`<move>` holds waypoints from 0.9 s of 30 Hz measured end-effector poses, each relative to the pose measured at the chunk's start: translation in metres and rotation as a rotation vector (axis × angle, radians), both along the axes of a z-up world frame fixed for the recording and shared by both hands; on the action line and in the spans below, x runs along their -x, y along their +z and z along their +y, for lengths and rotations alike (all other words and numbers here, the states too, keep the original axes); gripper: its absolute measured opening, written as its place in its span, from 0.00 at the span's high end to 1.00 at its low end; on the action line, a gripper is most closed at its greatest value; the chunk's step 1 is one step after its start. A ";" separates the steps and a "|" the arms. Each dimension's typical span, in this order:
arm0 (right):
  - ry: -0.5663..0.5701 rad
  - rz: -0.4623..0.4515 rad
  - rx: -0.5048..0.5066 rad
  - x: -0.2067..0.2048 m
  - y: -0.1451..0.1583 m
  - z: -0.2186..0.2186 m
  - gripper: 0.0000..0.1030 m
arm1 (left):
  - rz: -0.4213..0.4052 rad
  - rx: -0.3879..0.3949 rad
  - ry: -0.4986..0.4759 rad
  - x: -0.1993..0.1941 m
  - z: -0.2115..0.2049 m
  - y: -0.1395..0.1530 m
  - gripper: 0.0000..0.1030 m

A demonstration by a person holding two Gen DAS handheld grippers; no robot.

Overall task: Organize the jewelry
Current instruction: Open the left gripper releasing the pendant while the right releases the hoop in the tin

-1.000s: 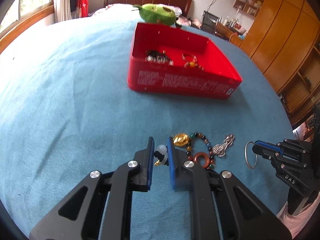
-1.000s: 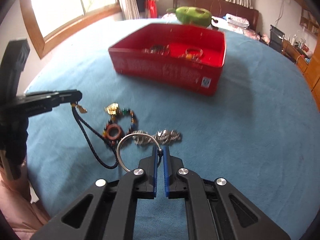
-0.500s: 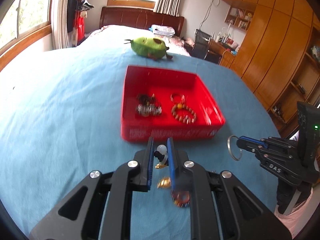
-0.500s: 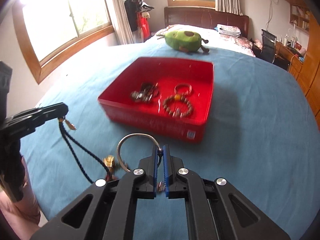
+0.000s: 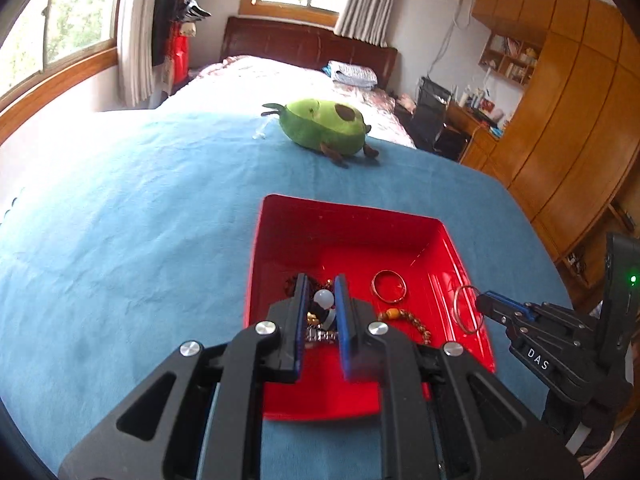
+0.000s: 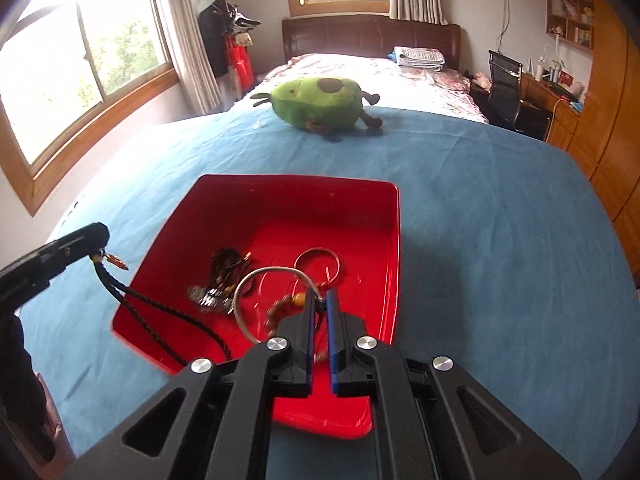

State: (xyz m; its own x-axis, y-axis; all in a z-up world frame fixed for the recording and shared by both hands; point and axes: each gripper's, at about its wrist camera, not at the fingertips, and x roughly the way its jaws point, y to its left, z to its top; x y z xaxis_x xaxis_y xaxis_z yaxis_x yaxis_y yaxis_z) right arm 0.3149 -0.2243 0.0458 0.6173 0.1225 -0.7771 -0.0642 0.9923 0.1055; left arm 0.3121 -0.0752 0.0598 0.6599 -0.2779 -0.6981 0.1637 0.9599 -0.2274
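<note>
Our left gripper (image 5: 320, 296) pinches the black cord necklace (image 6: 160, 312) over the red tray (image 5: 344, 236); our right gripper (image 6: 319, 312) clamps the silver ring (image 6: 256, 280) above its near right side, 2 bracelets (image 5: 389, 286) inside.

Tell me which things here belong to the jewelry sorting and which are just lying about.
Job:
red tray
silver ring in the right tool
black cord necklace in the left tool
gold bangle and bead bracelet in the tray

Lying about:
avocado plush toy
folded towels
desk chair
</note>
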 end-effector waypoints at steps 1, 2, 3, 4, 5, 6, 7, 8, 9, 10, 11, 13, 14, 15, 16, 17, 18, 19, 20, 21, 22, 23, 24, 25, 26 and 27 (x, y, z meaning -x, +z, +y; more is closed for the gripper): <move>0.004 0.014 0.000 -0.008 -0.006 0.001 0.95 | 0.015 -0.011 -0.012 -0.011 -0.005 -0.007 0.89; 0.004 0.026 0.009 -0.014 -0.010 0.003 0.95 | 0.029 -0.027 -0.014 -0.021 -0.009 -0.013 0.89; 0.001 0.036 0.020 -0.020 -0.015 0.003 0.95 | 0.040 -0.047 -0.018 -0.031 -0.014 -0.020 0.89; -0.003 0.045 0.031 -0.025 -0.019 0.004 0.95 | 0.054 -0.066 -0.023 -0.040 -0.018 -0.027 0.89; -0.007 0.054 0.043 -0.032 -0.023 0.005 0.95 | 0.065 -0.078 -0.024 -0.047 -0.019 -0.032 0.89; -0.010 0.062 0.054 -0.038 -0.027 0.005 0.95 | 0.080 -0.091 -0.025 -0.056 -0.022 -0.039 0.89; -0.015 0.067 0.065 -0.042 -0.030 0.006 0.95 | 0.091 -0.100 -0.027 -0.062 -0.024 -0.044 0.93; -0.017 0.071 0.077 -0.045 -0.033 0.007 0.95 | 0.101 -0.110 -0.030 -0.068 -0.025 -0.048 0.94; -0.020 0.076 0.088 -0.049 -0.037 0.008 0.95 | 0.108 -0.116 -0.032 -0.072 -0.025 -0.053 0.95; -0.021 0.083 0.092 -0.053 -0.040 0.009 0.95 | 0.113 -0.122 -0.033 -0.077 -0.026 -0.056 0.95; -0.020 0.089 0.094 -0.056 -0.042 0.010 0.95 | 0.117 -0.129 -0.035 -0.081 -0.026 -0.059 0.95; -0.014 0.102 0.109 -0.059 -0.048 0.013 0.95 | 0.121 -0.137 -0.036 -0.084 -0.028 -0.064 0.95; -0.011 0.105 0.121 -0.059 -0.049 0.015 0.95 | 0.124 -0.138 -0.035 -0.085 -0.028 -0.066 0.95; -0.008 0.107 0.128 -0.059 -0.050 0.016 0.94 | 0.129 -0.138 -0.034 -0.084 -0.028 -0.066 0.94; -0.005 0.101 0.127 -0.057 -0.049 0.017 0.92 | 0.135 -0.137 -0.031 -0.085 -0.026 -0.067 0.94; -0.002 0.096 0.129 -0.056 -0.047 0.018 0.91 | 0.135 -0.136 -0.028 -0.085 -0.025 -0.066 0.93; -0.001 0.090 0.132 -0.054 -0.045 0.018 0.91 | 0.133 -0.134 -0.027 -0.083 -0.024 -0.065 0.91; -0.002 0.085 0.131 -0.052 -0.043 0.018 0.91 | 0.131 -0.131 -0.029 -0.082 -0.024 -0.063 0.87; -0.003 0.078 0.122 -0.050 -0.040 0.017 0.91 | 0.128 -0.121 -0.032 -0.080 -0.023 -0.061 0.84; -0.004 0.067 0.112 -0.046 -0.035 0.016 0.91 | 0.121 -0.115 -0.031 -0.077 -0.022 -0.058 0.79; -0.004 0.059 0.107 -0.045 -0.032 0.015 0.91 | 0.114 -0.116 -0.029 -0.075 -0.021 -0.055 0.75; -0.005 0.047 0.101 -0.042 -0.027 0.013 0.91 | 0.102 -0.121 -0.024 -0.072 -0.020 -0.052 0.73; -0.009 0.033 0.094 -0.037 -0.021 0.012 0.91 | 0.091 -0.123 -0.021 -0.069 -0.019 -0.048 0.68; -0.011 0.026 0.089 -0.035 -0.017 0.011 0.91 | 0.085 -0.118 -0.020 -0.067 -0.019 -0.045 0.62; -0.015 0.012 0.080 -0.030 -0.011 0.009 0.91 | 0.079 -0.107 -0.020 -0.064 -0.018 -0.041 0.61; -0.016 -0.004 0.069 -0.024 -0.005 0.008 0.91 | 0.070 -0.094 -0.022 -0.058 -0.016 -0.035 0.59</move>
